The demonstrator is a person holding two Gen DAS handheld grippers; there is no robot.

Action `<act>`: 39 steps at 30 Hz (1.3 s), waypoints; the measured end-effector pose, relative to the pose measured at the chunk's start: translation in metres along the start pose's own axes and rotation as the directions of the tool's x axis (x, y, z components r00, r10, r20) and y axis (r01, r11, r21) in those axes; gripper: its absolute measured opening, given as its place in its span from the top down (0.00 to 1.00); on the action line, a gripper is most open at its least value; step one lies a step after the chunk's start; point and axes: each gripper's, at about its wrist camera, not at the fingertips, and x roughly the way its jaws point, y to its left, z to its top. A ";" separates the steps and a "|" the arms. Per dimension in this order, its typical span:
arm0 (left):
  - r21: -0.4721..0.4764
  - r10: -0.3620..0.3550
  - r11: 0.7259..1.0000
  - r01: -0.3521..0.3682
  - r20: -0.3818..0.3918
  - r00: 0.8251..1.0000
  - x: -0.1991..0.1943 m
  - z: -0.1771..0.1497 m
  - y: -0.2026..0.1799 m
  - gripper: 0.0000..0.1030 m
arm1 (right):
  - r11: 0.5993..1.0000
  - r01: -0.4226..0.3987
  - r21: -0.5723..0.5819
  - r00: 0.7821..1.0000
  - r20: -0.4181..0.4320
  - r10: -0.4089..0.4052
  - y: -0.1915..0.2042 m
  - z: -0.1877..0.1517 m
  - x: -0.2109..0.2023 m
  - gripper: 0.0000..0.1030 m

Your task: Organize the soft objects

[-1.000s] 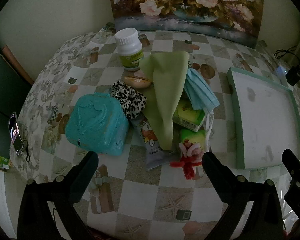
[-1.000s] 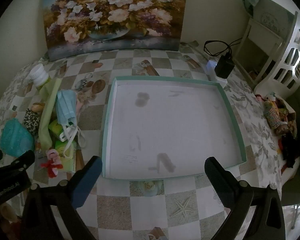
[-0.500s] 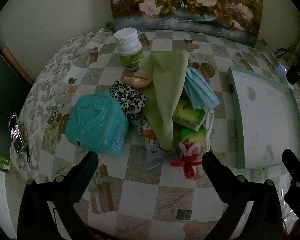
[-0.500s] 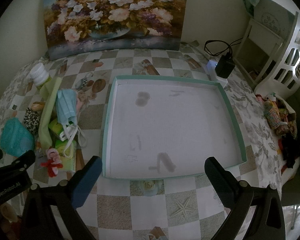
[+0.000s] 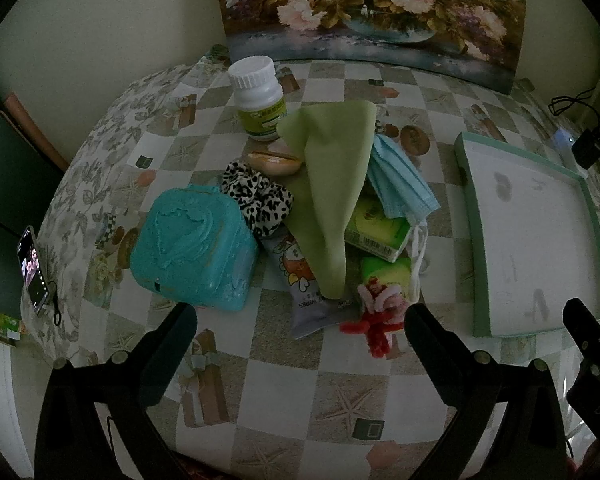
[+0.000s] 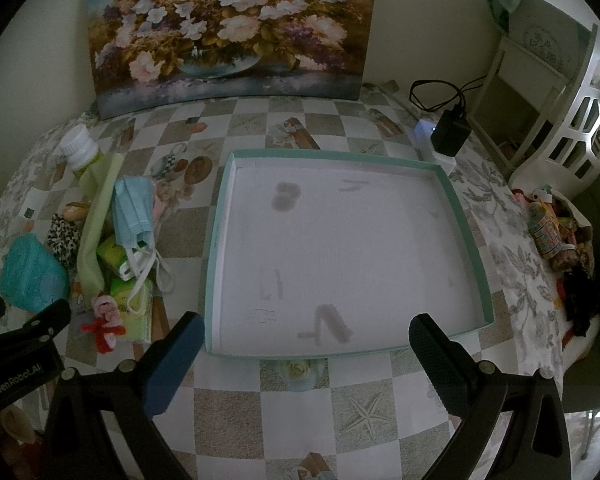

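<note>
Soft green cloth (image 5: 332, 196) drapes over crinkled blue mask (image 5: 400, 184).

Left wrist cam sits above the table's near edge, tilted down and fwd along its two fingers (image 5: 300, 316) at the pile of items – green cloth (image 5: 332, 184) near centre frame, close range. Right wrist cam looks the same way from further right, centred on the shallow tray (image 6: 466, 224), its fingers (image 6: 306, 330) framing the bottom. Shared: the pile, tray, flower painting (image 6: 232, 28) at the back wall – each cam also catches an edge of the other gripper.
</note>
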 end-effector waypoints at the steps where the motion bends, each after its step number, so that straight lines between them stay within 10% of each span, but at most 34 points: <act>1: 0.000 -0.002 1.000 0.002 0.002 1.000 0.000 0.000 0.000 0.00 | 1.000 0.000 0.000 1.000 0.000 0.000 0.000 0.000 0.000 0.00; 14: -0.011 -0.013 1.000 0.014 0.076 0.997 -0.014 0.004 0.003 0.00 | 1.000 -0.002 0.004 1.000 0.008 0.002 0.004 -0.002 -0.001 0.00; 28: -0.323 -0.138 0.928 0.187 0.169 0.976 -0.024 0.073 0.056 0.00 | 0.988 -0.151 0.031 0.988 0.017 0.150 0.022 0.055 -0.016 0.00; 39: -0.389 -0.044 0.916 0.102 0.155 0.987 -0.005 0.101 0.062 0.00 | 0.968 -0.251 -0.001 0.965 -0.084 0.250 0.069 0.093 0.025 0.00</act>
